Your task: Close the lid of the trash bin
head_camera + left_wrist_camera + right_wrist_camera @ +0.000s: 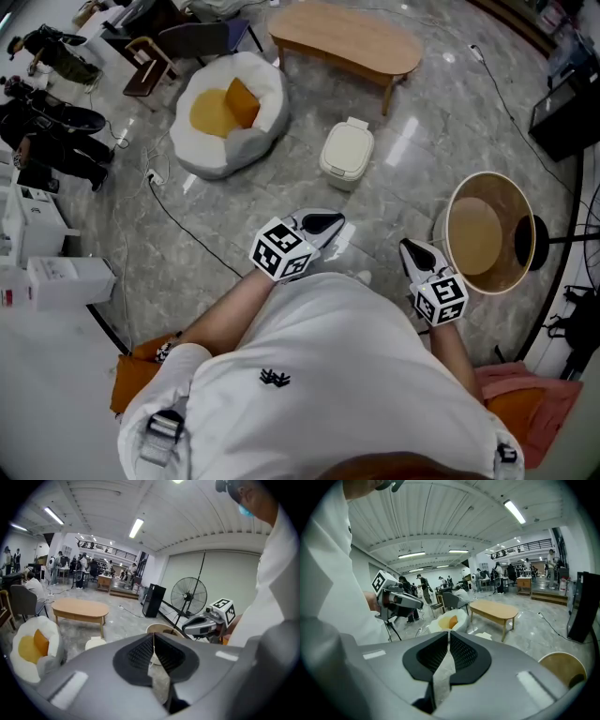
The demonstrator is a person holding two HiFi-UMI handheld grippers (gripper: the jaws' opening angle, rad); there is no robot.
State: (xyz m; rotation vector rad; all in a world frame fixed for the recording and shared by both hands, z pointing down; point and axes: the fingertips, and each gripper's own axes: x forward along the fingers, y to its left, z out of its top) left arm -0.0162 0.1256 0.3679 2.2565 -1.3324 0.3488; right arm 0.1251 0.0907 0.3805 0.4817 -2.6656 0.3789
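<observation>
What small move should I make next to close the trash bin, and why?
Probably step toward the cream trash bin and reach the left tool out over it. That tool and the right tool are both shut, empty and held close in, while the bin stands well ahead on the floor.

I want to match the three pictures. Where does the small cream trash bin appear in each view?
Head view: the trash bin stands on the floor, upper centre, just below the wooden table.
Left gripper view: small, left of centre, under the table's right end.
Right gripper view: only its top shows, right of centre, under the table.
Shared landmark: the wooden table, directly behind the bin in every view.
</observation>
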